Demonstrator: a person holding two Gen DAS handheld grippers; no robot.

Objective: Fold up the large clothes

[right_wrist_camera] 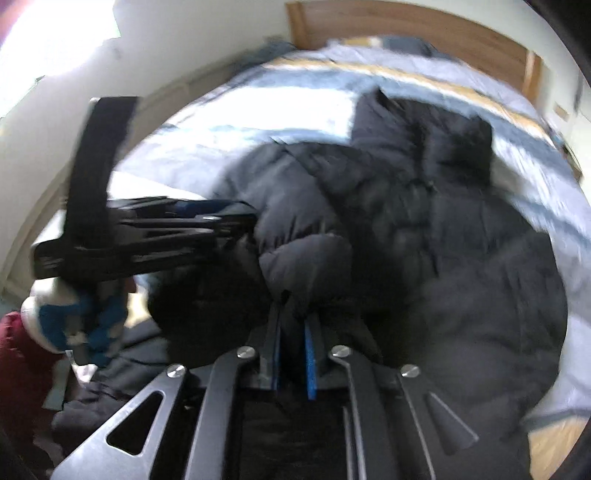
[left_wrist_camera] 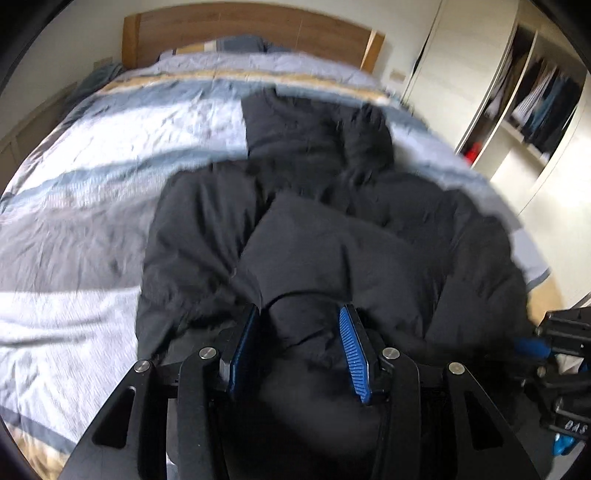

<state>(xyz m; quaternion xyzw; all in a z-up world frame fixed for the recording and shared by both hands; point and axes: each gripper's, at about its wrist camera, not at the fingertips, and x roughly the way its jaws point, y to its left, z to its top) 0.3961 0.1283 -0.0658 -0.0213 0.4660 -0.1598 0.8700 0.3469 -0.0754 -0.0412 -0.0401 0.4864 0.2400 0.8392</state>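
Observation:
A large black puffer jacket (left_wrist_camera: 332,206) lies spread on the bed, hood end toward the headboard. My left gripper (left_wrist_camera: 301,314) holds a thick bunch of its near hem between its blue pads (left_wrist_camera: 352,350), the jaws set wide around the bulk. In the right wrist view the same jacket (right_wrist_camera: 424,221) fills the middle. My right gripper (right_wrist_camera: 293,321) is shut narrowly on a fold of the jacket's near edge. The left gripper (right_wrist_camera: 236,221) shows from the side there at left, gripping the jacket. Both views are motion-blurred.
The bed (left_wrist_camera: 92,192) has a striped grey, white and tan cover and a wooden headboard (left_wrist_camera: 240,26). An open wardrobe (left_wrist_camera: 528,107) with hanging clothes stands to the right. A gloved hand (right_wrist_camera: 70,317) and dark red cloth (right_wrist_camera: 18,354) show at left.

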